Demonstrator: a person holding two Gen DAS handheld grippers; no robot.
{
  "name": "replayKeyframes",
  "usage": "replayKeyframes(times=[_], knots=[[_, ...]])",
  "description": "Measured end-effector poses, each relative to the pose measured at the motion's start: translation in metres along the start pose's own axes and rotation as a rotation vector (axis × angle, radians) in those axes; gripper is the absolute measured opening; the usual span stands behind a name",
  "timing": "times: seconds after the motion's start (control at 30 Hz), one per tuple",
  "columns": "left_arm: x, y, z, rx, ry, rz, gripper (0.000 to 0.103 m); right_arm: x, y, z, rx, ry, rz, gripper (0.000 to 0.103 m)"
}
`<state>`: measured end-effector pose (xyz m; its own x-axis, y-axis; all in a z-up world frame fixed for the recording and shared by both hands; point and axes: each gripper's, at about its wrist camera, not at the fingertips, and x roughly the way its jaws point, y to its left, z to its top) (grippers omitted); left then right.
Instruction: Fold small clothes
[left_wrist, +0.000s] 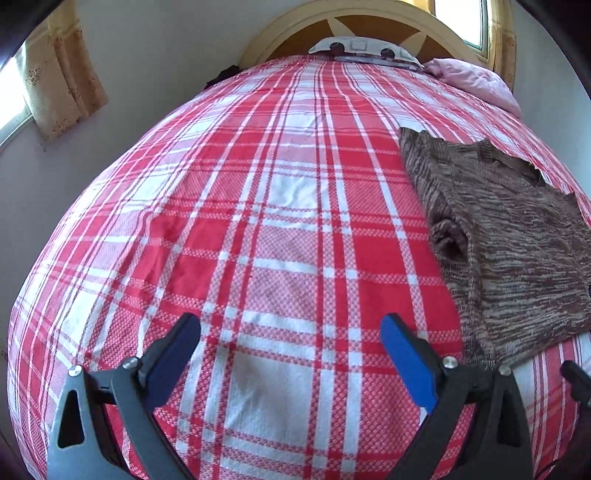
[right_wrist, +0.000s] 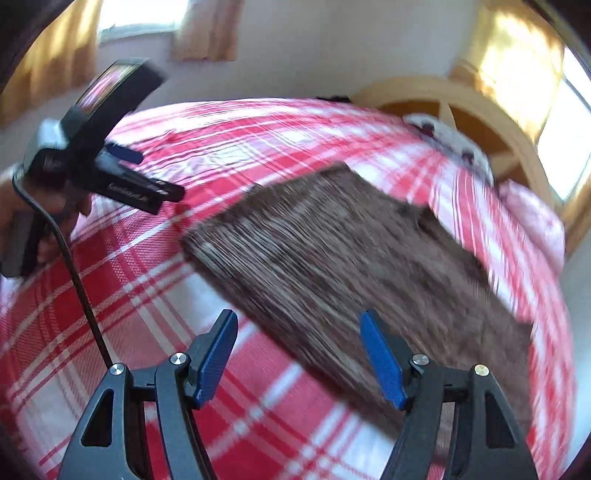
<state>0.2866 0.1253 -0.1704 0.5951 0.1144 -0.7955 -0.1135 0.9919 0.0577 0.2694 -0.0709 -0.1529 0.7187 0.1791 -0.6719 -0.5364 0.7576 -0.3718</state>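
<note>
Brown marled knit garment (left_wrist: 509, 236) flat on red-and-white plaid bedspread (left_wrist: 258, 221), long axis toward the headboard. Off right of left gripper (left_wrist: 291, 354); directly before right gripper (right_wrist: 299, 350), the nearer. Both wide open, empty.

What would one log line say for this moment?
left gripper: open, empty, over bedsheet | right gripper: open, empty | brown knit garment: folded, flat on bed

Left hand-held gripper (left_wrist: 290, 341) jaws spread, empty; right hand-held gripper (right_wrist: 299, 339) likewise.
</note>
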Motion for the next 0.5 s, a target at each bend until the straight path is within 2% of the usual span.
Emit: replayKeyframes(times=[0.13,0.5], knots=[[0.001,0.002,0.000,0.019,0.006,0.006,0.100,0.009,0.022,0.012,-0.090,-0.027,-0.054,0.070],[0.010,0.012,0.002,-0.006,0.039,-0.028,0.100,0.032,0.049,0.023,-0.136,-0.027,-0.066,0.070]])
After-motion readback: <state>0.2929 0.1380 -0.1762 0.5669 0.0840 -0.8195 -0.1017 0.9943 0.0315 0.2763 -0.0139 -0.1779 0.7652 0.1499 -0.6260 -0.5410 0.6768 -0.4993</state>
